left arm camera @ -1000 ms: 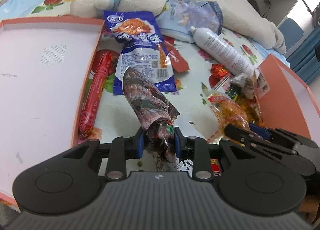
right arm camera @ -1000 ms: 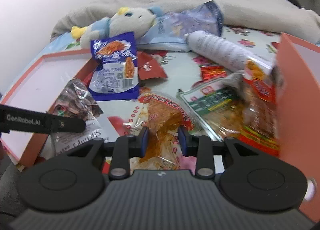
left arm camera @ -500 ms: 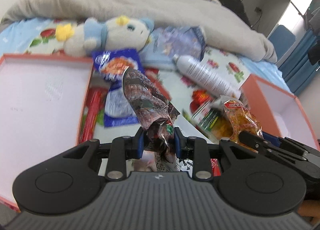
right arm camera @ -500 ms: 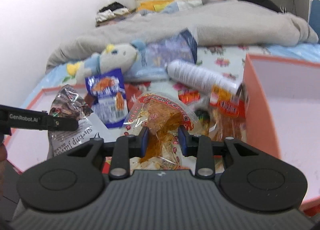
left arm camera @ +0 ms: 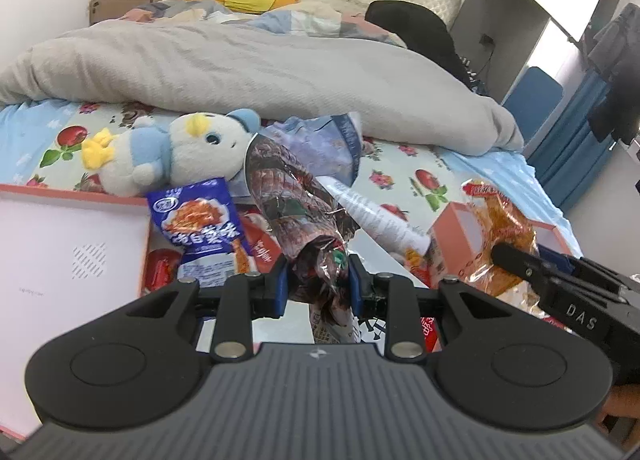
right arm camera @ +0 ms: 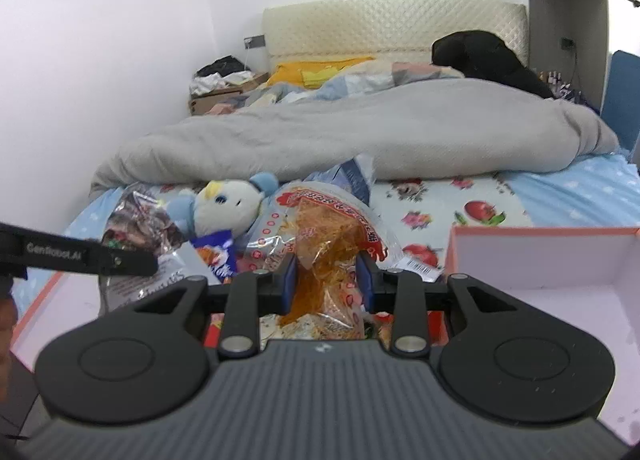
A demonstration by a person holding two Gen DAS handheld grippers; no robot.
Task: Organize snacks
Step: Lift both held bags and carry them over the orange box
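My left gripper (left arm camera: pixel 318 280) is shut on a dark brown foil snack bag (left arm camera: pixel 288 196) and holds it up above the bed. My right gripper (right arm camera: pixel 326 280) is shut on a clear packet of orange snack (right arm camera: pixel 332 228), also lifted. The orange packet (left arm camera: pixel 500 220) and the right gripper show at the right of the left wrist view. The brown bag (right arm camera: pixel 136 220) and the left gripper show at the left of the right wrist view. A blue snack packet (left arm camera: pixel 200 228) lies on the bed below.
An orange-rimmed white box lid (left arm camera: pixel 60 260) lies at the left and a second box (right arm camera: pixel 560 260) at the right. A plush penguin (left arm camera: pixel 168 156), a white bottle (left arm camera: pixel 376 216), a grey duvet (left arm camera: pixel 240 60) and more packets lie on the fruit-print sheet.
Both grippers have risen and tilted up with their packets, so the bed, duvet and headboard now fill the views. Both grips are unchanged.
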